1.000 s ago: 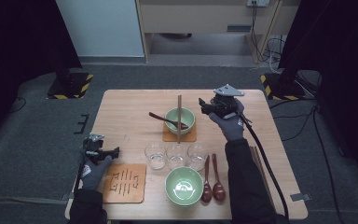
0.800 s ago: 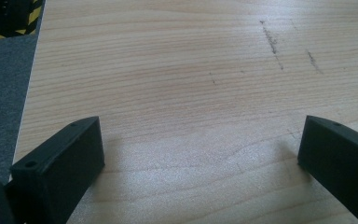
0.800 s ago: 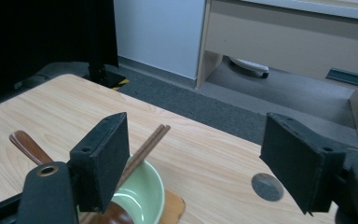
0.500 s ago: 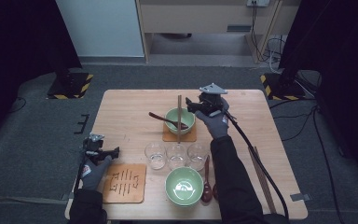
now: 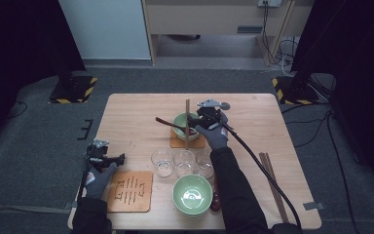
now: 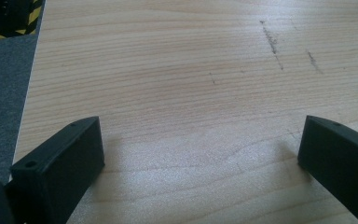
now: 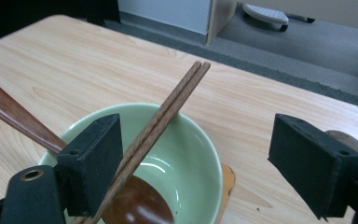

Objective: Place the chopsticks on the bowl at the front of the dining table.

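**Lining up on the chopsticks over the far bowl**

The right gripper [image 5: 193, 120] hangs over the pale green ceramic bowl [image 7: 186, 154] at about 12 o'clock on the light wooden table [image 5: 136, 117]. Its jaws have just been opening and stand spread. The pair of brown wooden chopsticks [image 7: 165, 121] lies across the rim between them, close to one pad, unpinched. I'd centre first, then squeeze both sticks together, clear of the dark wooden spoon [image 7: 14, 121]. The left gripper [image 5: 119, 157] waits at 8 o'clock, spread, nothing in it.
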Tool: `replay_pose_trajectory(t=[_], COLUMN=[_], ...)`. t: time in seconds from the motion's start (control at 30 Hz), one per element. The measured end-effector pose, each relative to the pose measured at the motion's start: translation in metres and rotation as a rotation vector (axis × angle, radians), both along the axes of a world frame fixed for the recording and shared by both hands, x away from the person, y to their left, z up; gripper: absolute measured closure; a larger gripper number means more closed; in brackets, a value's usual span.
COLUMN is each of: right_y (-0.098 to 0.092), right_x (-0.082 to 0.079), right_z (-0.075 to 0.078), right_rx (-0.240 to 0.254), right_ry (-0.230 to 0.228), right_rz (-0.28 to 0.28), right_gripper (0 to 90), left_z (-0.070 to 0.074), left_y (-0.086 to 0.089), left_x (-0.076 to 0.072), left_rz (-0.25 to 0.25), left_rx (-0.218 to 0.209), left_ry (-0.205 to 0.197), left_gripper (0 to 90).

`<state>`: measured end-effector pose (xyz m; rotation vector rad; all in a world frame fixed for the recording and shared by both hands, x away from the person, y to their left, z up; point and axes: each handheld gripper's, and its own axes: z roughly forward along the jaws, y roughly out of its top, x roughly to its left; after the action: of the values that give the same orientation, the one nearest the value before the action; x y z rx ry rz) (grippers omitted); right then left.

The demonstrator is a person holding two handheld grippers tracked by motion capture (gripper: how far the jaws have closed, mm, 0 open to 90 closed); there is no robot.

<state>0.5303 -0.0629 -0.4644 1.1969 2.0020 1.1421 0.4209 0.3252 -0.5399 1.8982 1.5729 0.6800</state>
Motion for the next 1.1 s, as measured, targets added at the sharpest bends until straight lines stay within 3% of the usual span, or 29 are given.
replay_pose_trajectory(t=[0.3,1.1], right_y=[0.006,0.006], right_x=[0.000,-0.001], right_z=[-0.012,-0.017], right_rx=[-0.026,-0.053], right_ry=[0.027,0.033], right_rz=[0.011,0.018], right_gripper=[16.4,16.3], left_z=[0.000,0.000], left_y=[0.000,0.000], left_x=[0.000,0.000], left_rz=[0.000,0.000], left_rx=[0.000,0.000], left_ry=[0.000,0.000], left_gripper=[0.0,0.0])
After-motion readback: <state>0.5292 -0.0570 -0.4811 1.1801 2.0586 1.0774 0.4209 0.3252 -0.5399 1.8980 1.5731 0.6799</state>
